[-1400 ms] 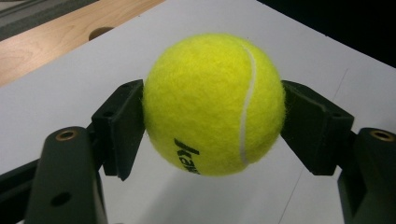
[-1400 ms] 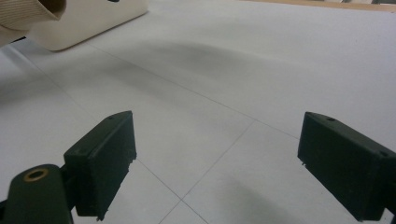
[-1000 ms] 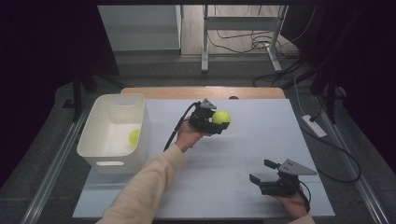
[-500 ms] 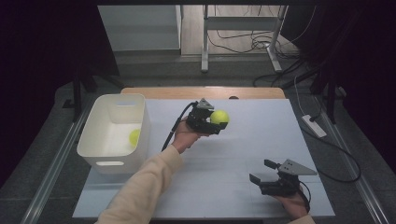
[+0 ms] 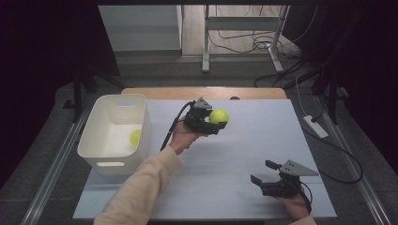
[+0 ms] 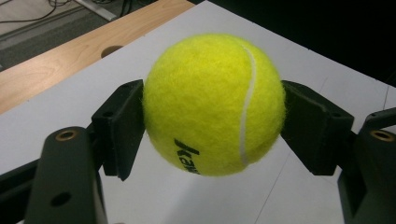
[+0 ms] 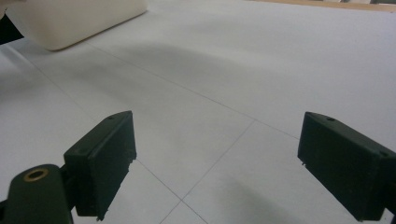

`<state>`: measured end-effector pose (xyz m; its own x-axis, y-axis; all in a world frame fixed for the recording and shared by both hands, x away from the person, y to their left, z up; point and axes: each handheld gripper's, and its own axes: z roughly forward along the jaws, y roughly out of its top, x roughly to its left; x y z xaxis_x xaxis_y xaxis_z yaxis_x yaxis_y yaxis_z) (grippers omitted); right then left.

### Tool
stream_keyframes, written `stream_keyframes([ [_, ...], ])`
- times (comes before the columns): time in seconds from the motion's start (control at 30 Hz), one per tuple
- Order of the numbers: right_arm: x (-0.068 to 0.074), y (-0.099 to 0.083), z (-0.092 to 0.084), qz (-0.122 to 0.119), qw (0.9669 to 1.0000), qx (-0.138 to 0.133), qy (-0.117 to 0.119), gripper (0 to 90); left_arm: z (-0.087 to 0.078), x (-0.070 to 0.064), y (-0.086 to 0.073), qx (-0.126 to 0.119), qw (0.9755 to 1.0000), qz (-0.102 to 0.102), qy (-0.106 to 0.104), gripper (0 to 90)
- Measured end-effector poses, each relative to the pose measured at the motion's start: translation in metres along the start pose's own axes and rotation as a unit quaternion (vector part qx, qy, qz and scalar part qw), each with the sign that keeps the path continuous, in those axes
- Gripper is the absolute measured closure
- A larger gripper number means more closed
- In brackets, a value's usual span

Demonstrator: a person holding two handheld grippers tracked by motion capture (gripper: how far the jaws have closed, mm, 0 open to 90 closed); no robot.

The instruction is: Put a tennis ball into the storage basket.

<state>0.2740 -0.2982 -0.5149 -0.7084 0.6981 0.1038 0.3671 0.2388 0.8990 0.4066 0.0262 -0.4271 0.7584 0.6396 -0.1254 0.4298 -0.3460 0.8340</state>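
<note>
**Ball held above the desk**

We see the left gripper (image 5: 213, 121) with its jaws clamped on a yellow ball (image 5: 218, 116), lifted over the white desk (image 5: 225, 159) just right of the bin (image 5: 115, 133). A second ball (image 5: 135, 137) lies inside the bin. Our right gripper (image 5: 265, 173) rests low near the desk's front right, jaws wide apart with nothing between them.

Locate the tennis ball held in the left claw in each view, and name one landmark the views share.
High view: tennis ball at upper centre, clamped in the left claw.
Left gripper view: it sits at centre, pinched between both jaws.
Right gripper view: not in it.
Shared landmark: the white table surface, with its wooden edge.
</note>
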Motion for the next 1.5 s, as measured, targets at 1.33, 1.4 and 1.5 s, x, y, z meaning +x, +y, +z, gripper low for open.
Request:
stream_keyframes([
  [1.33, 0.0, 0.0, 0.0, -0.003, 1.0, -0.002, -0.002, 11.8, -0.038, 0.003, -0.009, -0.023, 0.9997, 0.005, 0.009, 27.5],
  [1.4, 0.0, 0.0, 0.0, -0.003, 1.0, -0.002, -0.002, 11.8, -0.04, 0.004, -0.009, -0.025, 0.9997, 0.003, 0.009, 27.5],
  [1.5, 0.001, 0.0, 0.0, -0.003, 1.0, -0.002, -0.002, 11.8, -0.044, 0.005, -0.009, -0.028, 0.9996, 0.002, 0.011, 27.5],
])
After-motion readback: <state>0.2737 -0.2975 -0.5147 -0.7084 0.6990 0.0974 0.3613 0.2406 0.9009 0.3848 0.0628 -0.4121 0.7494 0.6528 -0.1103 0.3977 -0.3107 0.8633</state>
